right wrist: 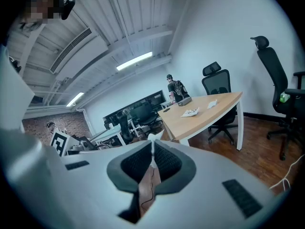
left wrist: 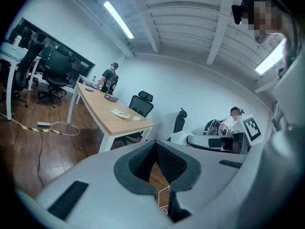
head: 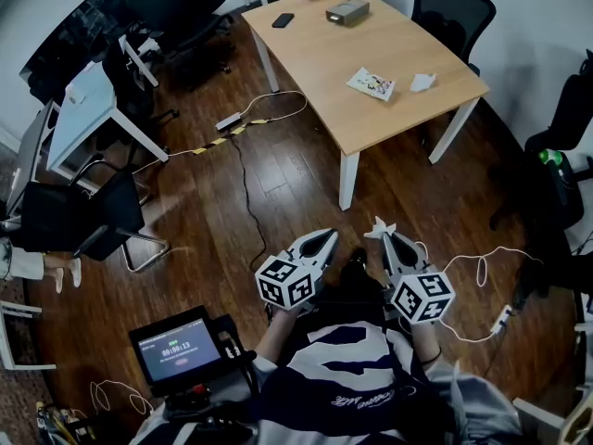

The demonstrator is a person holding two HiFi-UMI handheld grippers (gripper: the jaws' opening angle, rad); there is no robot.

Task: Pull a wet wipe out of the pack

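Table (head: 324,58), one pack (head: 372,84), two wipes (head: 422,82) (head: 379,229)

Left hand-held gripper (head: 331,235) closed; right hand-held gripper (head: 385,237) pinching.

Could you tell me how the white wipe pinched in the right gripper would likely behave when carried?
Probably floppy: the wet wipe sticks out of the right gripper as a crumpled tuft. Likely very light, since the closed jaw tips alone hold it. It might slip if tugged, as little seems clamped.
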